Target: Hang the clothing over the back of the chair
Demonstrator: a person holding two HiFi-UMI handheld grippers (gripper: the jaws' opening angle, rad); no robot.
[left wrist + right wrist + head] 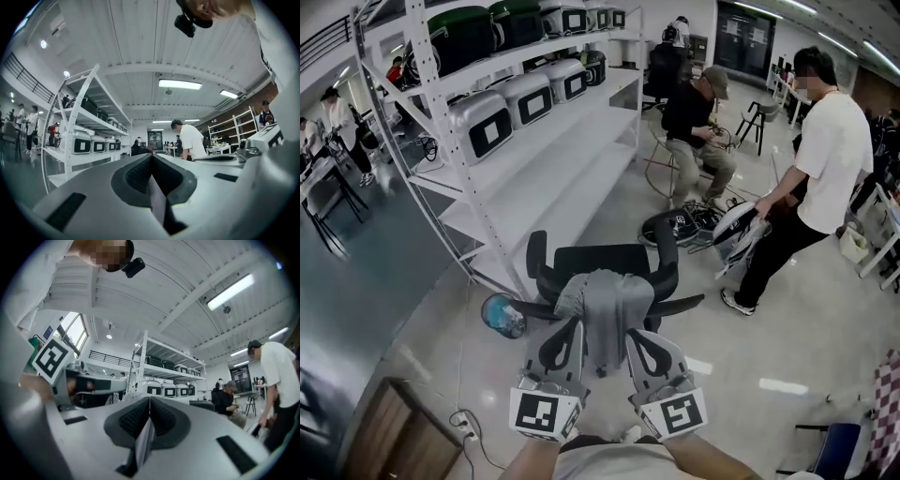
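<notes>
Grey clothing (605,309) lies draped over the black chair (600,258) at lower centre. The left gripper (574,328) and right gripper (630,333) each pinch its fabric.

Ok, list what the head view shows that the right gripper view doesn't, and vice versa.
Only the head view: how the grey cloth garment drapes over the back of the black office chair. Only the right gripper view: the jaws of the right gripper shut on a thin fold of that garment, and the long ceiling light. Both: the white metal shelving rack, the seated person in dark clothes, the standing person in a white T-shirt.
</notes>
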